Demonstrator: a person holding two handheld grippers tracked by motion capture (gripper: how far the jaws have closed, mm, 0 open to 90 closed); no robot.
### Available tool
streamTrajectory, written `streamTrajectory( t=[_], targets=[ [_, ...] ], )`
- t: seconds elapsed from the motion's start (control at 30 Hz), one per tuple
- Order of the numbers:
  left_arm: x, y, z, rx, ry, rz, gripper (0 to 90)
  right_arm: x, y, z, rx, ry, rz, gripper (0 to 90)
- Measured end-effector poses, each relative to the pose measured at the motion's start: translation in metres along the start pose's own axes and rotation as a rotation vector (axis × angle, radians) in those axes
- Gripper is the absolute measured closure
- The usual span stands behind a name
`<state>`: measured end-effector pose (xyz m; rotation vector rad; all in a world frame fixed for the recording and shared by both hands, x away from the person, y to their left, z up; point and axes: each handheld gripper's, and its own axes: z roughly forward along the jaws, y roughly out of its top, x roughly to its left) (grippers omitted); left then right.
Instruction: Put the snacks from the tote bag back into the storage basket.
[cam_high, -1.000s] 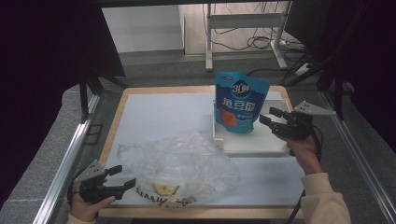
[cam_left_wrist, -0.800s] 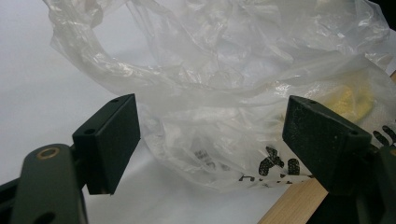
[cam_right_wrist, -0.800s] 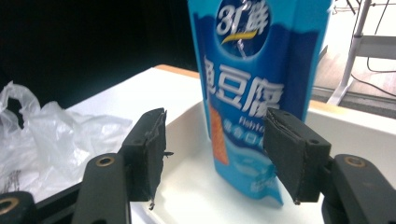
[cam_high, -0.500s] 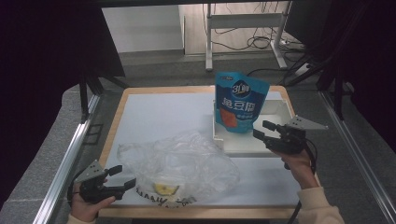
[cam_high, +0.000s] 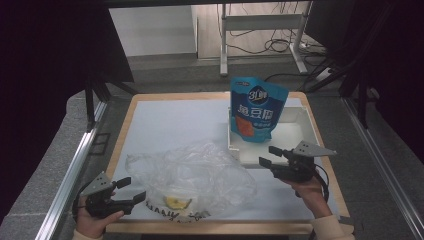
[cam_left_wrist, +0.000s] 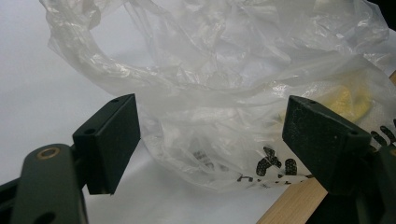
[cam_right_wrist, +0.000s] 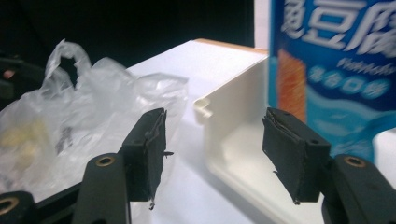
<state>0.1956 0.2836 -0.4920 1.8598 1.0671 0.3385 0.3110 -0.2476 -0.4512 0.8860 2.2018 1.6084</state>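
A crumpled clear plastic bag (cam_high: 192, 180) is spread at approx. 6 o'clock on the white table (cam_high: 165, 125), w/ something yellow (cam_high: 173, 202) seen through it near the front edge. The left gripper (cam_high: 131, 191) is held low at 7 o'clock, jaws released and empty, aimed at the bag's printed edge; in the left gripper view the bag (cam_left_wrist: 224, 107) sits between and beyond the jaws, prob. lined up for a pinch. The right gripper (cam_high: 267, 156) is held at 4 o'clock, jaws also apart w/ nothing between them, pointed at the white tray's (cam_high: 300, 132) near-left corner. A blue snack pouch (cam_high: 256, 110) is stood upright in the tray at 1 o'clock, prob. propped against its wall for easy reach.
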Motion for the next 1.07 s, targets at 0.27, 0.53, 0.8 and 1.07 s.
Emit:
streamTrajectory(
  t=[0.27,0.53,0.8,1.07],
  targets=[
    [-0.001,0.0,0.001,0.002,0.0,0.001,19.1,0.009,-0.016,0.005,0.026,0.018,0.002,39.1],
    [-0.001,-0.001,0.0,0.001,-0.001,0.0,19.1,0.01,-0.023,0.005,0.038,0.018,0.004,39.1],
    [0.0,-0.002,-0.001,-0.001,0.001,-0.002,19.1,0.011,-0.023,0.004,0.037,0.018,0.001,39.1],
    [0.0,-0.003,-0.001,-0.001,0.002,-0.002,19.1,0.008,-0.025,-0.001,0.032,0.008,0.002,38.8]
  ],
)
